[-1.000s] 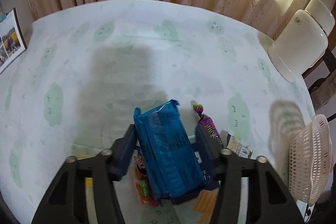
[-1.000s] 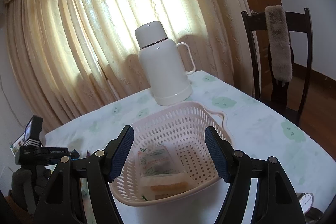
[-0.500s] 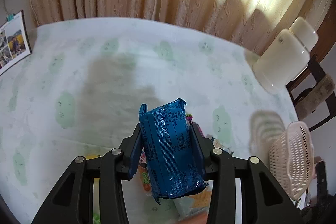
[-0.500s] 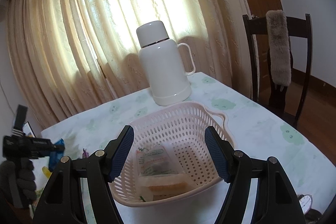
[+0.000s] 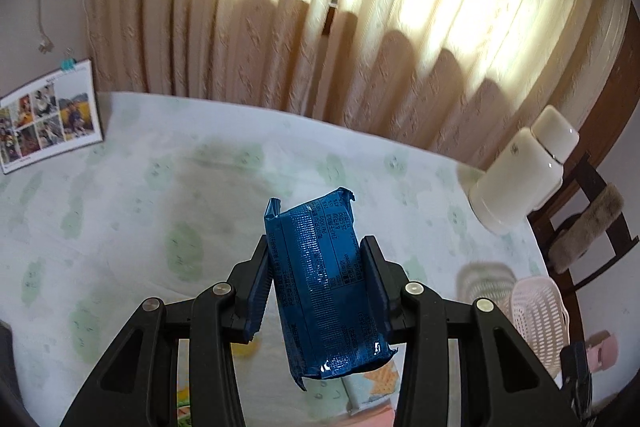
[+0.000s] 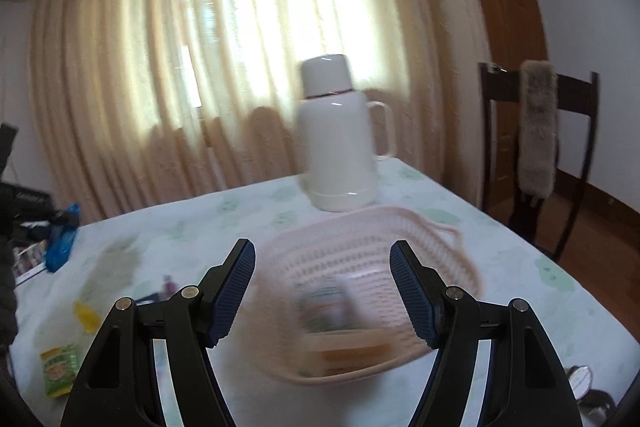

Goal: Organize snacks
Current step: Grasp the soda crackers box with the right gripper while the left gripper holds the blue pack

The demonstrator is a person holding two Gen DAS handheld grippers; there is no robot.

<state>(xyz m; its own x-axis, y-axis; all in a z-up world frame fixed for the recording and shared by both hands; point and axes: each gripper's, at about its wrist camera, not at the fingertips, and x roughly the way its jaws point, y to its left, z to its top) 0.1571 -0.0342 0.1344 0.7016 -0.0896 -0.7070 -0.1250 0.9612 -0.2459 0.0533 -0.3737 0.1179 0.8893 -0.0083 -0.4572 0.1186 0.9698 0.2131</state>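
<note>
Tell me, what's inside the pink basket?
The pink basket holds a green-and-white snack packet and an orange-looking pack; blur hides details and anything underneath them.

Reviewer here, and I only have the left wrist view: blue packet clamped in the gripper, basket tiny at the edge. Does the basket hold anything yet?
Observer: Yes. The pink basket already holds packets, blurred, one with green print.
Reviewer: And the right gripper?
Observer: The right gripper is open and empty, hovering in front of the basket.
Reviewer: Any snacks left on the table?
Observer: A green packet and a yellow one lie left of the basket; the blue packet is in the left gripper.
</note>
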